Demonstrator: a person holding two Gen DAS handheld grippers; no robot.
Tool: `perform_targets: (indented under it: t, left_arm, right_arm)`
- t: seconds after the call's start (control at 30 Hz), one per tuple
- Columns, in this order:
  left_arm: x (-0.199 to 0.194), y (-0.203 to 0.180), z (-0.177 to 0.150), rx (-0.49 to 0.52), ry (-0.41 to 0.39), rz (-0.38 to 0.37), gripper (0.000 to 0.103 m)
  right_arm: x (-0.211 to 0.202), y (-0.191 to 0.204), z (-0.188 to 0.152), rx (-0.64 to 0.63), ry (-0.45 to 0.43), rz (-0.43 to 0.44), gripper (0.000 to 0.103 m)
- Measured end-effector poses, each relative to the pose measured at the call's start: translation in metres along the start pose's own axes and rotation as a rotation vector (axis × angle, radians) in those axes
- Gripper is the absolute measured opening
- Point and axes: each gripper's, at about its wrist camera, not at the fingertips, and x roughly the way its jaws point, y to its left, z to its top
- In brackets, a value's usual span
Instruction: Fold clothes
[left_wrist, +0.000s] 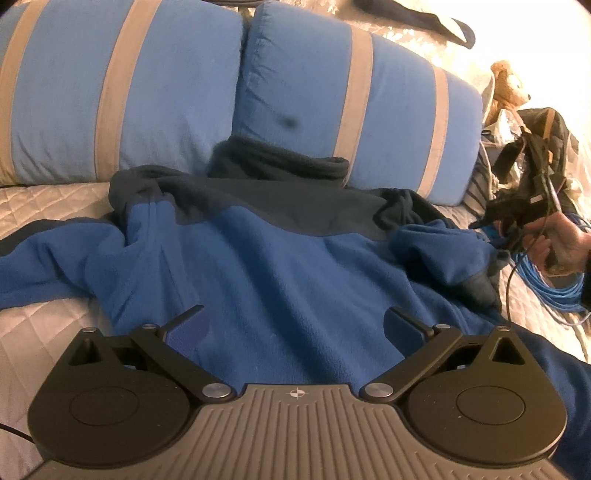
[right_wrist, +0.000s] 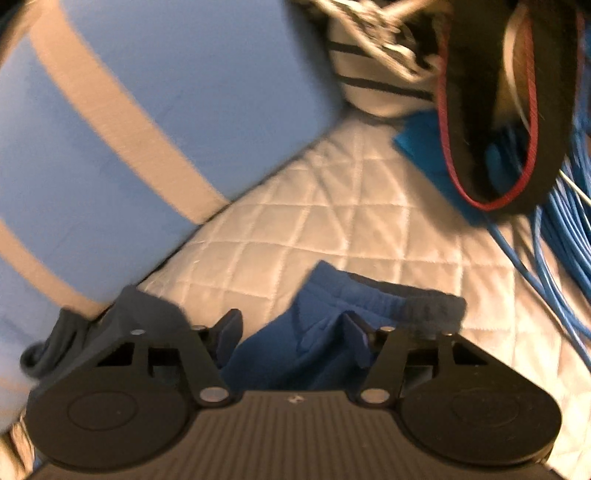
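A blue fleece jacket (left_wrist: 280, 266) with a dark navy yoke and collar lies spread on the white quilted bed (left_wrist: 44, 206), collar toward the pillows. My left gripper (left_wrist: 293, 325) is open, hovering over the jacket's lower body with nothing between its fingers. My right gripper (left_wrist: 517, 218) shows at the right of the left wrist view, held in a hand beside the jacket's right sleeve. In the right wrist view the right gripper (right_wrist: 295, 332) is open above the blue sleeve cuff (right_wrist: 369, 302), which lies on the quilt (right_wrist: 332, 221). That view is blurred.
Two blue pillows with tan stripes (left_wrist: 354, 110) lean at the head of the bed. A coil of blue cable (left_wrist: 554, 288), a dark bag (left_wrist: 539, 140) and a teddy bear (left_wrist: 508, 88) lie at the right. A striped cloth (right_wrist: 369, 74) and a black red-edged strap (right_wrist: 491, 147) are near the sleeve.
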Motion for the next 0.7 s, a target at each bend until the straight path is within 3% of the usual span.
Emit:
perform_targets:
  t: [0.17,0.27,0.3,0.33,0.53,0.7]
  left_arm:
    - [-0.001,0.001,-0.001,-0.007,-0.015,-0.008,0.103]
    - [0.0,0.002,-0.002,-0.018,-0.01,-0.009,0.103]
    - [0.0,0.002,-0.002,-0.021,-0.011,-0.008,0.103]
    - [0.0,0.002,-0.002,-0.022,-0.014,-0.008,0.103]
    - [-0.002,0.002,-0.002,-0.027,-0.036,-0.015,0.103]
    - [-0.007,0.003,-0.003,-0.046,-0.066,-0.016,0.103]
  right_arm:
    - [0.008,-0.007,0.0,0.068,0.003,-0.037,0.059]
    - [0.008,-0.008,0.0,0.101,-0.003,-0.059,0.05]
    - [0.008,-0.01,0.0,0.114,-0.004,-0.062,0.042]
    - [0.008,-0.012,0.0,0.126,-0.005,-0.062,0.027]
    - [-0.003,-0.019,0.0,0.132,-0.042,0.004,0.011]
    - [-0.039,-0.002,0.004,0.031,-0.134,0.037,0.008]
